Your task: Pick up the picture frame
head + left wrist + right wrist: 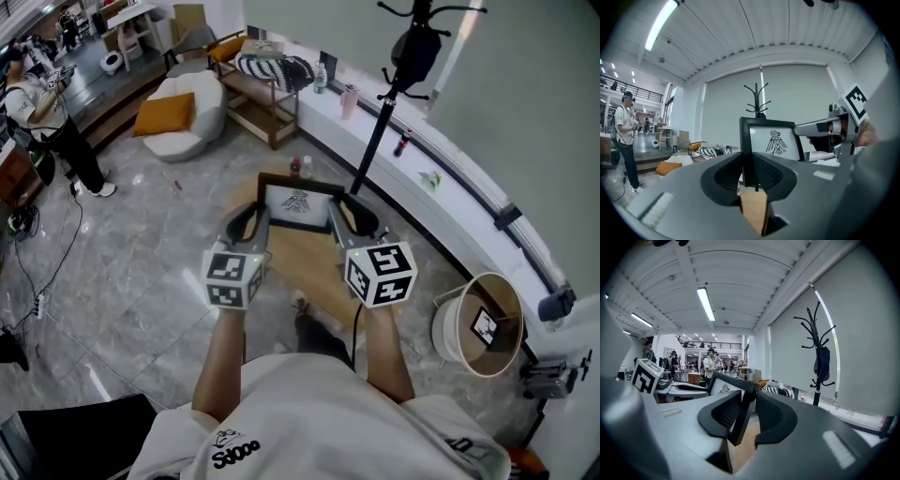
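The picture frame [298, 202], black-edged with a bird drawing on white, is held upright in the air above a small wooden table [305, 267]. My left gripper [257, 221] is shut on its left edge, and my right gripper [343, 219] is shut on its right edge. In the left gripper view the frame [772, 140] stands straight between the pads of the left gripper [749, 163], with the other gripper [825, 126] across it. In the right gripper view the frame's edge [740, 413] leans between the pads of the right gripper [744, 412].
A black coat stand [392, 89] rises just behind the table, beside a long white ledge [441, 187]. Bottles [300, 169] stand behind the frame. A white bin [476, 326] is at the right. A pouf with an orange cushion [169, 114] and a person [42, 108] are far left.
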Tool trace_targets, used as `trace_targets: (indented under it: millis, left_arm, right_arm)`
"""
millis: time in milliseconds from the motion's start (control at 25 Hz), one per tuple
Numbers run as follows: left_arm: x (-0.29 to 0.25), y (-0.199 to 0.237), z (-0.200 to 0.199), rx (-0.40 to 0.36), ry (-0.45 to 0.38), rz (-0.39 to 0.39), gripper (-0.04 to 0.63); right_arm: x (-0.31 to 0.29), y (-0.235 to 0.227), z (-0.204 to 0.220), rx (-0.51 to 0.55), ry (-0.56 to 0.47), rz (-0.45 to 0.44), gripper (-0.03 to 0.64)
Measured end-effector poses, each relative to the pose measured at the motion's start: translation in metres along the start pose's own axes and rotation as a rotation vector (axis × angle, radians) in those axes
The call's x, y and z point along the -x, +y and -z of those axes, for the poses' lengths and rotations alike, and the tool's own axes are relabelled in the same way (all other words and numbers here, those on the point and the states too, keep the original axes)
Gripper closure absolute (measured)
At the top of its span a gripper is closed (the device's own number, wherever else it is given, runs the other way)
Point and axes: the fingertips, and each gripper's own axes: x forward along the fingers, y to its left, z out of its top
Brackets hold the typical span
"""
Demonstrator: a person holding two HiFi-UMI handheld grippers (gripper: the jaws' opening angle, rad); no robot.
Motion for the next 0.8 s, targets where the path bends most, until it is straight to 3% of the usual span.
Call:
trace_targets:
  millis: [800]
  left_arm:
    - [0.033,0.003,-0.048,-0.081,-0.094,-0.02,0.515]
  right_arm:
    - [0.024,0.026,-0.042,0.078,-0.083,-0.022,0.518]
